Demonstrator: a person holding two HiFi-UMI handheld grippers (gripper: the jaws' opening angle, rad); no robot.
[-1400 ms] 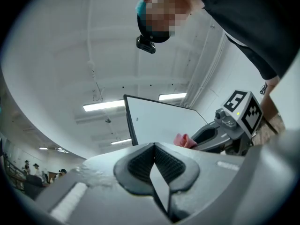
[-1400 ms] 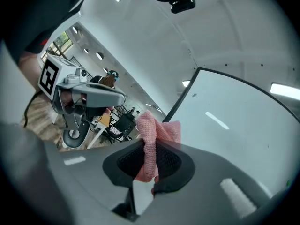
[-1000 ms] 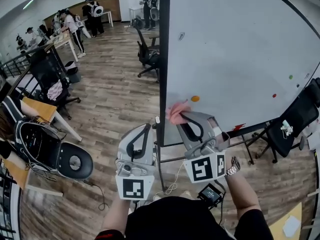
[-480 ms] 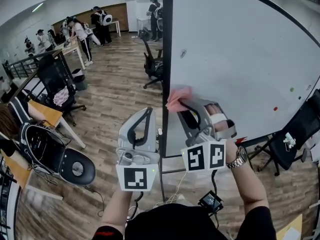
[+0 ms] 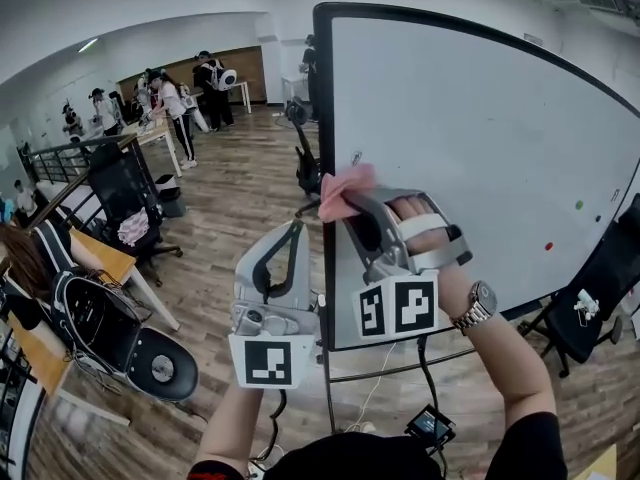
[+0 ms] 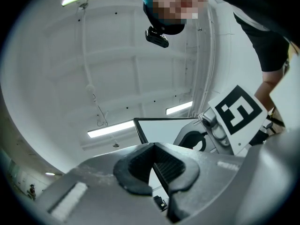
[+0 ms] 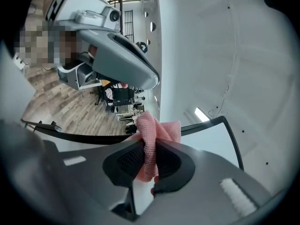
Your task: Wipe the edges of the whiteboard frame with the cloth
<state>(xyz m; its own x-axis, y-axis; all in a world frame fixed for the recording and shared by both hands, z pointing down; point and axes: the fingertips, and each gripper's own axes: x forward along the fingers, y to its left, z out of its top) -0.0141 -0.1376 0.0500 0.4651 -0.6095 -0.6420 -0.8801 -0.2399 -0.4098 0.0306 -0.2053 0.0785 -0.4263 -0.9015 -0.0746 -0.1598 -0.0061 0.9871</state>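
Observation:
The whiteboard (image 5: 480,148) stands upright in a black frame (image 5: 322,88). My right gripper (image 5: 345,200) is shut on a pink cloth (image 5: 347,186) and holds it against the frame's left edge, about halfway up. In the right gripper view the cloth (image 7: 152,137) bunches out between the pads, with the black frame (image 7: 213,122) just behind it. My left gripper (image 5: 293,230) hangs lower and to the left of that edge, shut and holding nothing. In the left gripper view its pads (image 6: 140,165) meet at the tip, and the frame's top corner (image 6: 138,124) shows beyond.
Black office chairs (image 5: 125,193) and desks (image 5: 100,258) stand on the wooden floor to the left. Several people (image 5: 175,103) are at the back. Another chair (image 5: 590,288) sits by the board's right end. A cable and small device (image 5: 430,426) lie below the board.
My right gripper has slid the pink cloth upward along the frame's left edge. The left gripper rose a little. The board's top corner has come into the head view.

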